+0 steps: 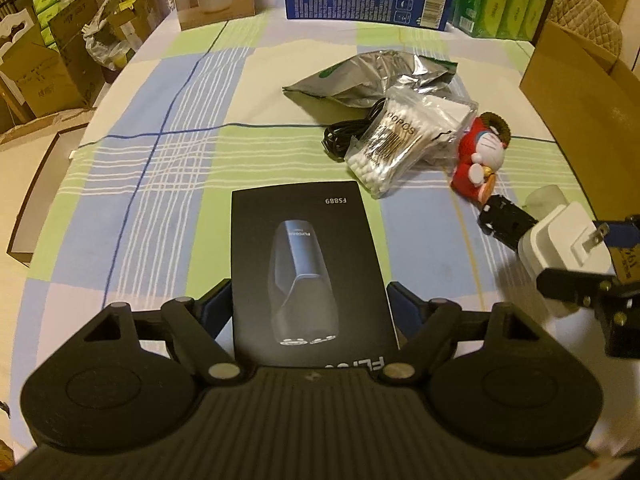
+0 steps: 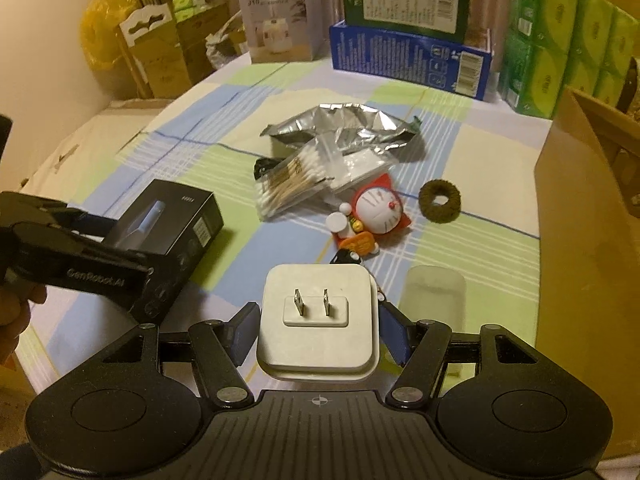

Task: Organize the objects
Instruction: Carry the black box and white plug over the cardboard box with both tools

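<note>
Our left claw (image 1: 310,300) grips the black box (image 1: 308,264), our right claw (image 2: 318,330) the charger (image 2: 318,320), likely bound for the carton (image 2: 592,200) at right.

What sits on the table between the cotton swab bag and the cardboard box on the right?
In the right wrist view, the Doraemon toy and a brown ring-shaped scrunchie lie between the cotton swab bag and the cardboard box.

One black shaver box (image 2: 168,236) at 9 o'clock. One white plug adapter (image 2: 318,320) at 6. One cotton-swab bag (image 2: 292,186), one foil pouch (image 2: 348,128) centre. One Doraemon toy (image 2: 376,212), one brown hair tie (image 2: 440,201) at 3.
</note>
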The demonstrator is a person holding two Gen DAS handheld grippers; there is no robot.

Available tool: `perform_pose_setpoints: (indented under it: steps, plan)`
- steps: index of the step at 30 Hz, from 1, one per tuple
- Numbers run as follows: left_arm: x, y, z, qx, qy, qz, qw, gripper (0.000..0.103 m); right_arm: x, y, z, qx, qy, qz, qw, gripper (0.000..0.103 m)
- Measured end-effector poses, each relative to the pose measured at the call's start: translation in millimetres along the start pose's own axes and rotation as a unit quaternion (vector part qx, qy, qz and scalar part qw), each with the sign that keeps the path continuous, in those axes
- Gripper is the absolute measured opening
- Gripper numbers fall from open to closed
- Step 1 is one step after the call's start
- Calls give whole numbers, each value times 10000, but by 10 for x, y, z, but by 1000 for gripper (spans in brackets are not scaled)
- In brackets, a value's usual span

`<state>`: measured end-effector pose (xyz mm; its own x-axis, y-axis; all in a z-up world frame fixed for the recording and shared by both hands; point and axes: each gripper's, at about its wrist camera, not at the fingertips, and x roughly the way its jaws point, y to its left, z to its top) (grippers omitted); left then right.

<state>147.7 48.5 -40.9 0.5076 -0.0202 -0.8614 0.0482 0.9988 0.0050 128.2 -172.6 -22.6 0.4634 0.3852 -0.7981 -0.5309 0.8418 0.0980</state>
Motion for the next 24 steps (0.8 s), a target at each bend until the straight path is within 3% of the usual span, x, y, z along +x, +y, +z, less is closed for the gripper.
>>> perform_pose_setpoints:
  steps: [13, 24]
  plan:
    - [-786, -311, 88, 12, -456, -293, 9985, 78, -882, -215, 146, 371, -704, -307, 9964, 61]
    - [-1270, -1394, 634, 561, -940, -1174, 9870, 78, -1628, -1211, 59, 769, -941, -1310, 9839, 61]
